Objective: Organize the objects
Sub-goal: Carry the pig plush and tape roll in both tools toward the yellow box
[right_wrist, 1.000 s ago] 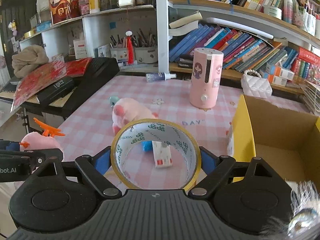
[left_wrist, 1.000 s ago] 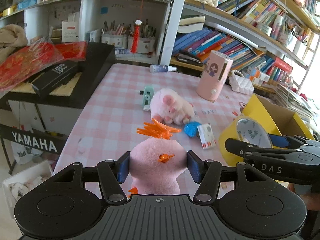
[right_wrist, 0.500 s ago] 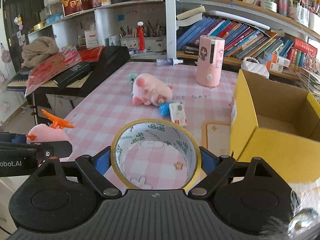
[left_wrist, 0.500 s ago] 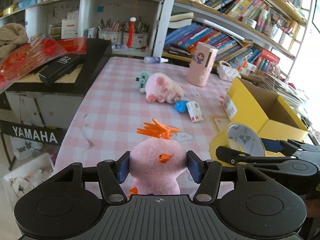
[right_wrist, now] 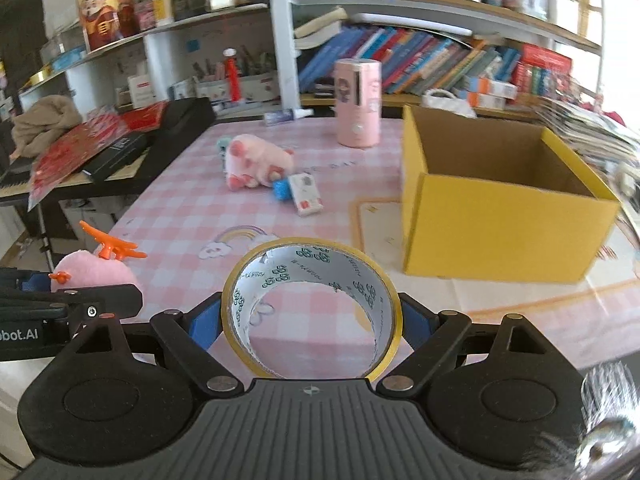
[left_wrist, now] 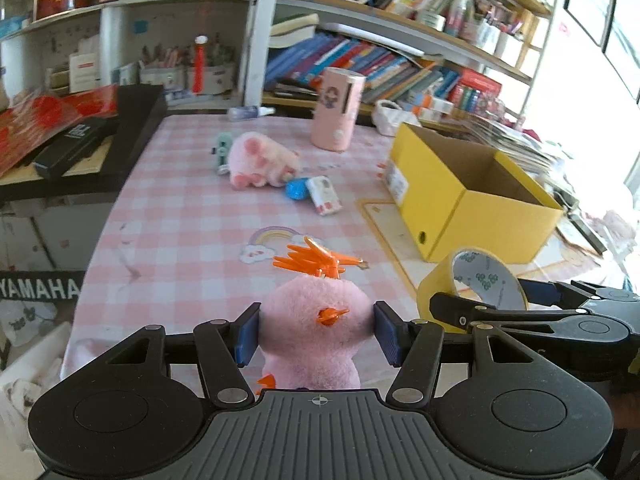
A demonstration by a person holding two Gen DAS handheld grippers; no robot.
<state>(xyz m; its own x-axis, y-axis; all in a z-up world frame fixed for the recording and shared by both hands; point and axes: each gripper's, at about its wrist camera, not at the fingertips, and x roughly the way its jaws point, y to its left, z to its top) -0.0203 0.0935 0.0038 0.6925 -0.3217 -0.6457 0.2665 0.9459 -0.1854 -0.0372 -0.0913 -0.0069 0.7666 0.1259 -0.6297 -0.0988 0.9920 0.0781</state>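
Low in the frame, the left gripper [left_wrist: 317, 334] clamps a pink plush chick [left_wrist: 316, 336], the right gripper [right_wrist: 311, 322] clamps a tape roll [right_wrist: 311, 308], and the yellow box [right_wrist: 496, 200] stands right of centre.

Right gripper [right_wrist: 311, 316] at bottom centre, blue pads clamped on a yellow tape roll [right_wrist: 311, 312] held upright, hole facing the camera. Left gripper [right_wrist: 64, 296] at lower left edge gripping a pink plush toy [right_wrist: 94, 272] with orange spikes. Yellow cardboard box [right_wrist: 496, 220] open at right — pink paw plush [right_wrist: 256, 160], small white box [right_wrist: 306, 194], pink cylinder [right_wrist: 358, 104] farther back on the pink checked tablecloth [right_wrist: 180, 216].
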